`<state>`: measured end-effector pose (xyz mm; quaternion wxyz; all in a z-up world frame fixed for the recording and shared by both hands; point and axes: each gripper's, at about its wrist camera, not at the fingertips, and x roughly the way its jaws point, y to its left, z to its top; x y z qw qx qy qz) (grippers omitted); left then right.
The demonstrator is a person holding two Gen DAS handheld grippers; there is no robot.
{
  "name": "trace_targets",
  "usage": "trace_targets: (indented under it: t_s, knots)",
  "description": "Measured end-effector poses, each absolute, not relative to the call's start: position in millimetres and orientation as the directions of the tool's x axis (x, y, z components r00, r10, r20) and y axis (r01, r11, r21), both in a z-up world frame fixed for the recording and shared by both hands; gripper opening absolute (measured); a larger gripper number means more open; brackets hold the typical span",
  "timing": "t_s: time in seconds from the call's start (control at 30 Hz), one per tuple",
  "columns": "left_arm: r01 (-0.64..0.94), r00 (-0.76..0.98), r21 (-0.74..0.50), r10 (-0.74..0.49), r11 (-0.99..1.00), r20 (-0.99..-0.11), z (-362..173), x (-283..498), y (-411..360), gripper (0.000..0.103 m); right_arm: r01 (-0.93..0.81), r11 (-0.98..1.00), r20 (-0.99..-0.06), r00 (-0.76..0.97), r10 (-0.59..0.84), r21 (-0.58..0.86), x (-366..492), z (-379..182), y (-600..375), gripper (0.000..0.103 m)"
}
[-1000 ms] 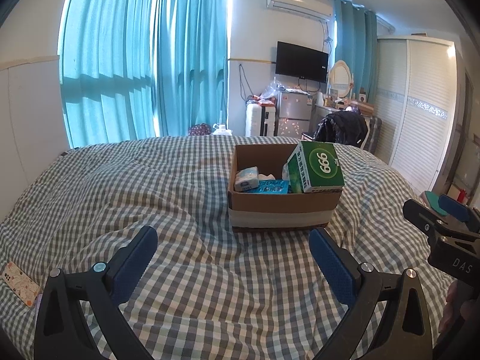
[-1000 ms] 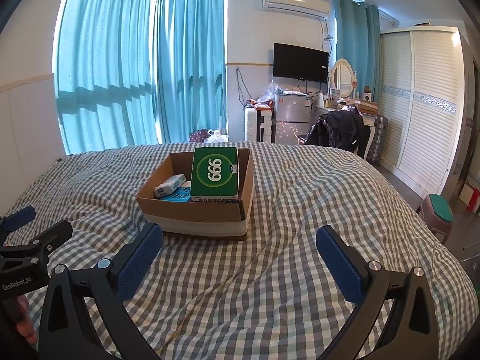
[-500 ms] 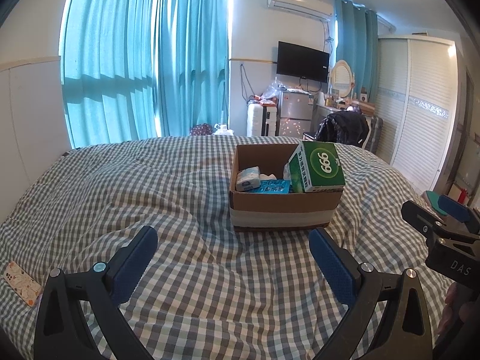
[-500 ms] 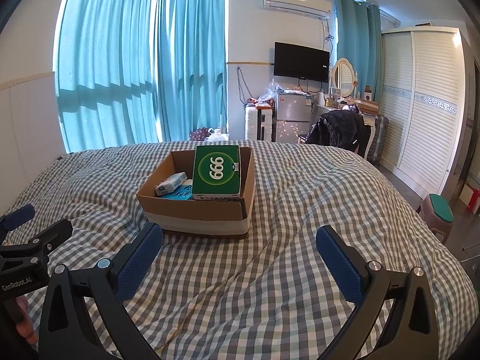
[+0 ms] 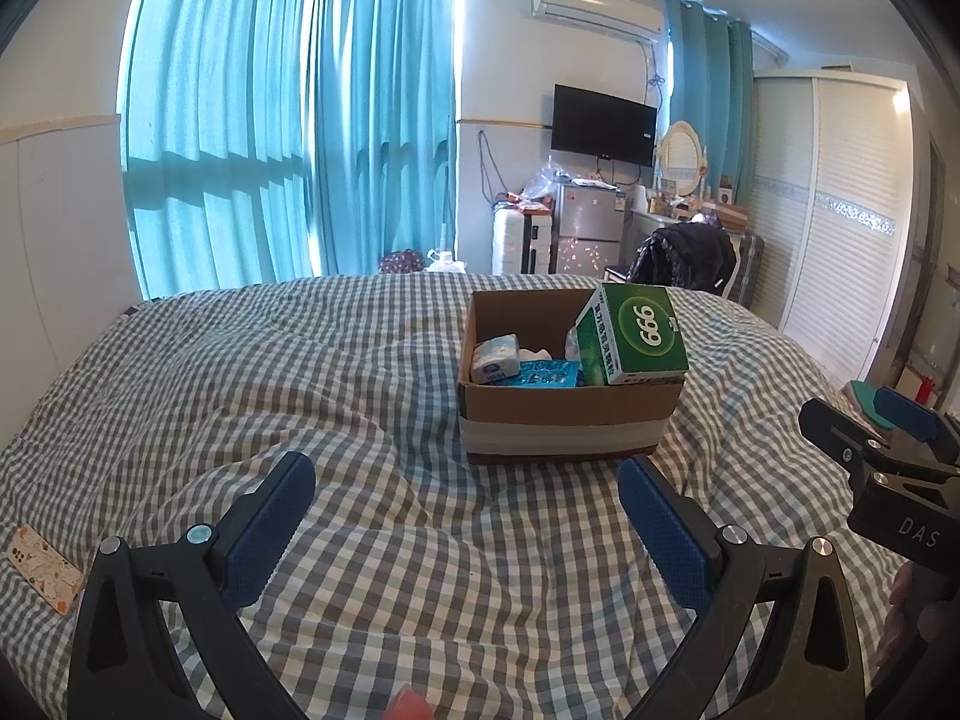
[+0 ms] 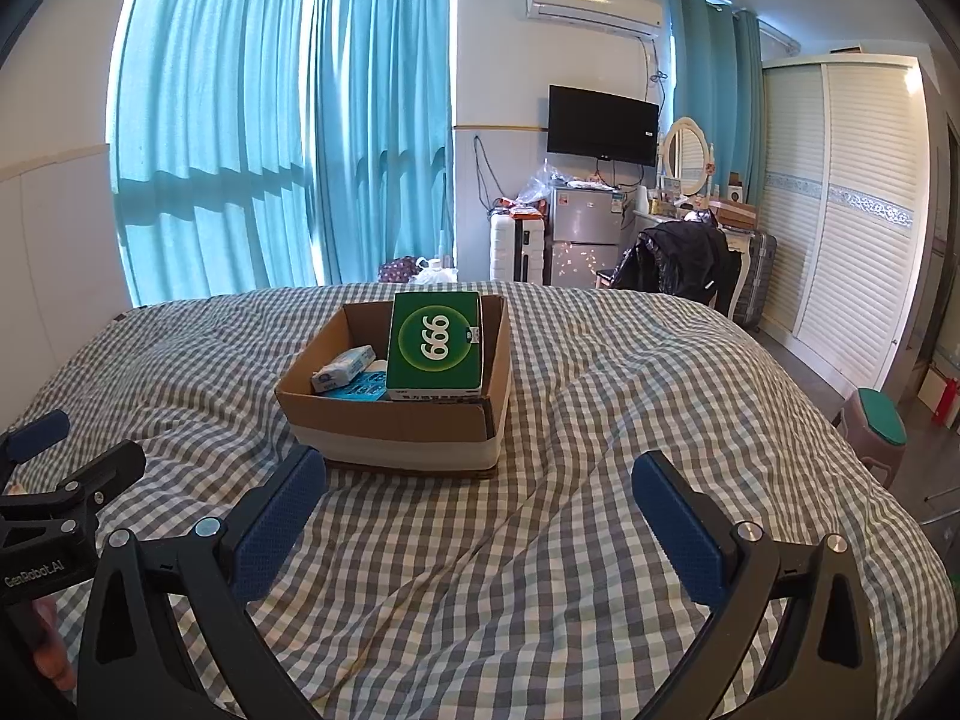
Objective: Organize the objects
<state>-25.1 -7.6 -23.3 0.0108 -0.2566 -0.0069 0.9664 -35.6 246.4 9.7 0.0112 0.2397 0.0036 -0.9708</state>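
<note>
lying beside left tongs [image 5: 465, 474], phone case [image 5: 45, 567], unseen from right

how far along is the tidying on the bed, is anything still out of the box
Mostly done, it seems: the cardboard box already holds the green 666 box, tilted against its right wall, a white tissue pack and a blue packet. Nothing is in hand: the left claw and right claw are both open and empty. Possibly left: a patterned phone case lies loose on the checked blanket at far left.
</note>
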Motion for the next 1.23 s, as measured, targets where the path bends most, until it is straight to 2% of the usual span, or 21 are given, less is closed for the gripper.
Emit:
trace_targets:
  t_s: [1.23]
  knots:
    - [-0.018, -0.863, 0.005, 0.013, -1.0, -0.504, -23.6, -25.0, -10.1, 0.103, 0.032, -0.999, -0.467, -0.884, -0.02, -0.018, -35.8, 10.4, 240.7, 0.103]
